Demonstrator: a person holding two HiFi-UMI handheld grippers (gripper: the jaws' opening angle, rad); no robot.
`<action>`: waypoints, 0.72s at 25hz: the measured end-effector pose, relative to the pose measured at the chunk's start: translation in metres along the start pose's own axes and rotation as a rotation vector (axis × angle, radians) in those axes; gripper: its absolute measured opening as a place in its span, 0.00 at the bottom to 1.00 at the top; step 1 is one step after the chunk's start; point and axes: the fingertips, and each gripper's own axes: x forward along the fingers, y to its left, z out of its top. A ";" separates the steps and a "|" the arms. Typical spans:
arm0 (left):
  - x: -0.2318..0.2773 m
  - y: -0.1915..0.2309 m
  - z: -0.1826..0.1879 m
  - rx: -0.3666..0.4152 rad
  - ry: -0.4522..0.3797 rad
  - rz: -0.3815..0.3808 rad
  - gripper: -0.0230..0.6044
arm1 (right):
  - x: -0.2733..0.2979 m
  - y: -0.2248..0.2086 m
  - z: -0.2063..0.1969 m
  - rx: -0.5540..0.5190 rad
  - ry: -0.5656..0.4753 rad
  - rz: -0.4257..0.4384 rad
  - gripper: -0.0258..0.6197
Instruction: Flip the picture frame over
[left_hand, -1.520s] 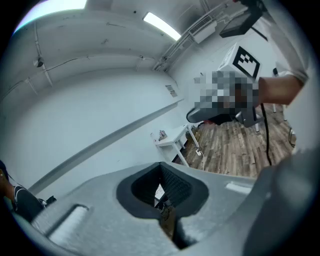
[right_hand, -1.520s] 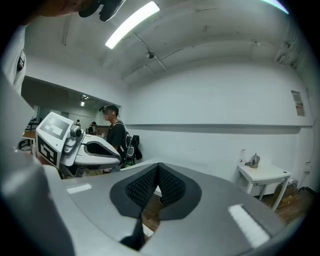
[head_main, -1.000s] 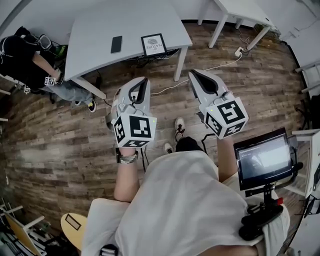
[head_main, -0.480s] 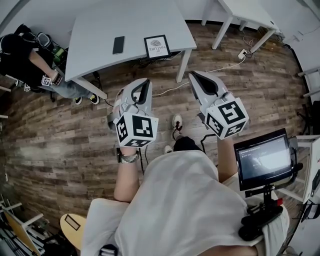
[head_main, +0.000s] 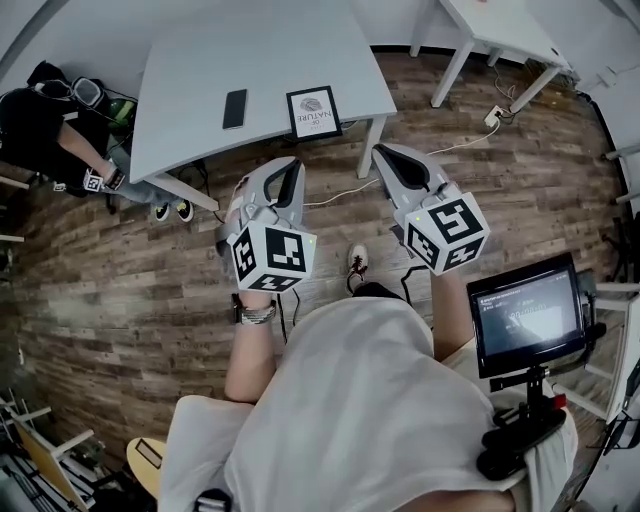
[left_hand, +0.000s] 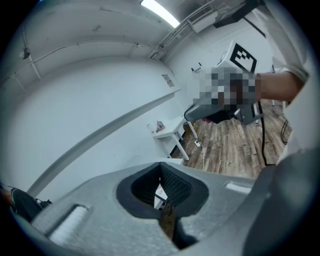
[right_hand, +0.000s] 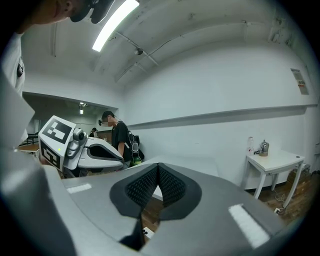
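Both tools are pinched tight with nothing between the jaws. The left gripper (head_main: 284, 176) and right gripper (head_main: 396, 162) hang side by side over the floor (head_main: 120, 280), short of the table (head_main: 190, 60). The frame (head_main: 313, 112) sits by the table's near edge, picture side showing, at twelve o'clock from the grippers and well apart from them.

I'd judge the approach is the step in hand. Done well, the jaws open before reaching the edge, one taking a frame side while the other steadies.

A phone (head_main: 234, 108) lies at nine o'clock of the frame. A seated person (head_main: 45, 115) is at ten o'clock, a white table (head_main: 490, 25) at one and a monitor (head_main: 527, 318) at four.
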 end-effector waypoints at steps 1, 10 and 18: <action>0.009 0.004 0.003 0.002 0.002 -0.002 0.04 | 0.006 -0.008 0.001 -0.001 0.000 0.002 0.04; 0.110 0.038 0.023 0.004 0.035 -0.016 0.04 | 0.074 -0.089 0.003 0.005 0.049 0.042 0.04; 0.111 0.016 0.016 0.050 0.076 -0.035 0.11 | 0.066 -0.087 -0.009 0.006 0.030 0.036 0.04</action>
